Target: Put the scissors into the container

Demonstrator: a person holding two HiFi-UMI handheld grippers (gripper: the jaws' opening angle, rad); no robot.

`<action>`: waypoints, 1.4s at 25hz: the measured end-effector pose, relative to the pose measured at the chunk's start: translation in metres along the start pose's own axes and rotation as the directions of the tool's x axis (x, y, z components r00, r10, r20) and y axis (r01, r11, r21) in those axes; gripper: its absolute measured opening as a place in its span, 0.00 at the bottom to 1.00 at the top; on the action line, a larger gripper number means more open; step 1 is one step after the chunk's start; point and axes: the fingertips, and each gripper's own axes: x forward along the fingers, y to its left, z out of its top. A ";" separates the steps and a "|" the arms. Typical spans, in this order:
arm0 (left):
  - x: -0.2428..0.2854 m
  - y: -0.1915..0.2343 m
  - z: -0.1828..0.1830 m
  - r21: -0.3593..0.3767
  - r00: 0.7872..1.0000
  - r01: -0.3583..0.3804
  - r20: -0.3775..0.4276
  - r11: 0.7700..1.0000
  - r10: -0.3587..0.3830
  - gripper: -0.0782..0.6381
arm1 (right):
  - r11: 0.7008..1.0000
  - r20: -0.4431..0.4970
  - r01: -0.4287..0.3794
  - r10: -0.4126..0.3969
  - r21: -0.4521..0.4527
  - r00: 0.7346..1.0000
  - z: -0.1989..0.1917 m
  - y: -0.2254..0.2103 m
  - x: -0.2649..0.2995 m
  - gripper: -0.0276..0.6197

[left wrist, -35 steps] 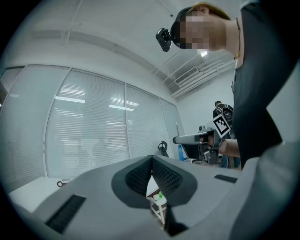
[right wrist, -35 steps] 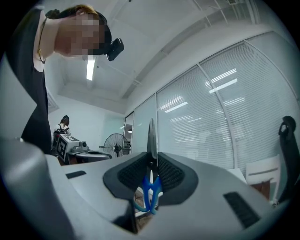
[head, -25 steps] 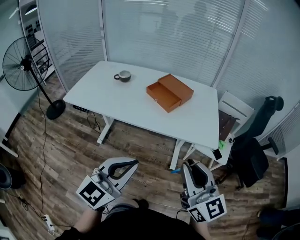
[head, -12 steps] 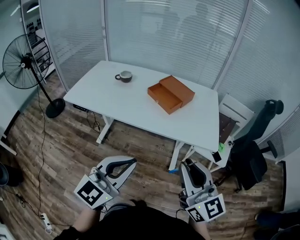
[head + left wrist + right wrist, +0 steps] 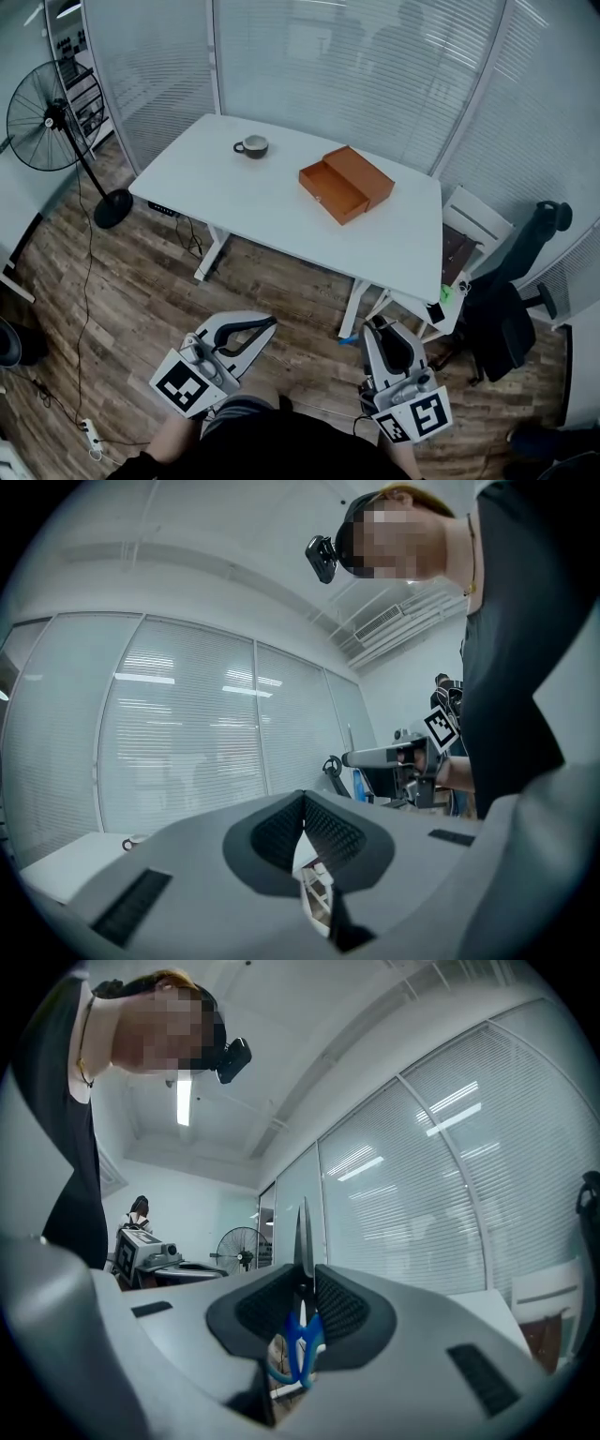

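A white worktop (image 5: 234,202) stands in a glass-walled office, and we look down on it from a few steps short of its near edge. An open orange container (image 5: 345,185) sits toward the worktop's right half, its shallow tray facing the near edge. A dark cup (image 5: 253,145) rests well apart from it, near the worktop's far left corner. The rest of the surface is plain white.

Short of the worktop's near edge and over the wood-plank floor (image 5: 122,281), we see the left tool (image 5: 270,323) with its jaws closed together on nothing. Beside it the right tool (image 5: 371,330) is clamped on the scissors (image 5: 302,1335); their blades stick out past the tips and their blue handles sit below the pads, well apart from the container.

Blinds (image 5: 356,66) cover the glass walls behind the worktop. A black pedestal fan (image 5: 42,122) stands off the worktop's left end. A black office chair (image 5: 511,309) stands off its right end, with a white chair (image 5: 473,225) between the two.
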 end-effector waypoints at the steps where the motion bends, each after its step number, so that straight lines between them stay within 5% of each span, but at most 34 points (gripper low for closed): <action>1: -0.001 0.001 -0.001 0.001 1.000 -0.005 -0.007 1.000 0.005 0.13 | 1.000 0.000 -0.002 0.002 0.004 1.000 0.000 0.000 0.001 0.16; 17: 0.019 0.036 -0.012 0.035 1.000 0.011 -0.021 0.999 -0.010 0.13 | 1.000 -0.010 0.000 0.000 0.008 1.000 -0.012 -0.023 0.036 0.16; 35: 0.103 0.157 -0.034 0.033 0.997 0.072 0.014 0.997 -0.072 0.13 | 0.997 -0.016 0.078 -0.078 -0.004 0.997 -0.033 -0.097 0.144 0.16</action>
